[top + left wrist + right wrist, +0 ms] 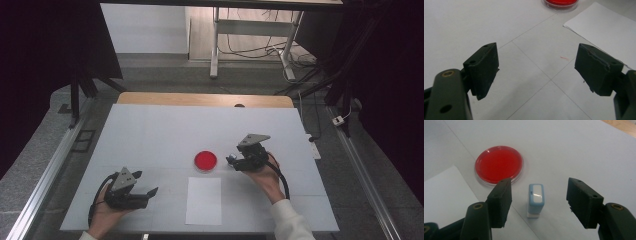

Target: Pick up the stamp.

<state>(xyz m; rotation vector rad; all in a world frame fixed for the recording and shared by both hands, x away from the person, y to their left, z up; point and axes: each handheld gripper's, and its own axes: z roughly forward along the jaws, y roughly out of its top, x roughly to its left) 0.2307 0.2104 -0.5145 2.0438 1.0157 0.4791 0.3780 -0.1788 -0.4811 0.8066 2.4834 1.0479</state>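
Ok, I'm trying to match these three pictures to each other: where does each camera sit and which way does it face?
High view: above the person's side, looking forward and down on the table; both forearms, left gripper and right gripper show.
Left gripper view: rides the left gripper, looking along its open jaws at the bare table, toward the white sheet.
Right gripper view: rides the right gripper, looking down at a small blue stamp standing between its jaws, untouched.
Shared: all three show the red dish.
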